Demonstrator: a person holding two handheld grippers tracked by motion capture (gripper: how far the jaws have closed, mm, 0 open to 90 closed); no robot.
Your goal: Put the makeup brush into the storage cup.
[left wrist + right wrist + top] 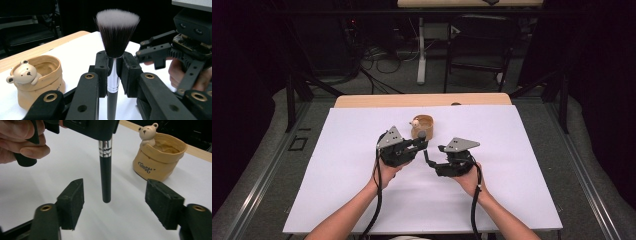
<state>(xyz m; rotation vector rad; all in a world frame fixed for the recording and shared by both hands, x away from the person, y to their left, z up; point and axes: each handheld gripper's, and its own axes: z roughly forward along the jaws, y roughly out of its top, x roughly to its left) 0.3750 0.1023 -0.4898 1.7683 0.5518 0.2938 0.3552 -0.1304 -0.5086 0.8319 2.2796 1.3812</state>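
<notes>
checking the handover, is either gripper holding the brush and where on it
The left gripper clamps the makeup brush at its silver ferrule, bristles up. The right gripper is open around the handle's end, not touching.

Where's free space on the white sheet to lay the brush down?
Free: the white sheet left of the left gripper, right of the right gripper, and the near strip between the forearms. Crowded: the middle, where the brush stands clamped upright beside the bear pot, right gripper open around its handle.
</notes>
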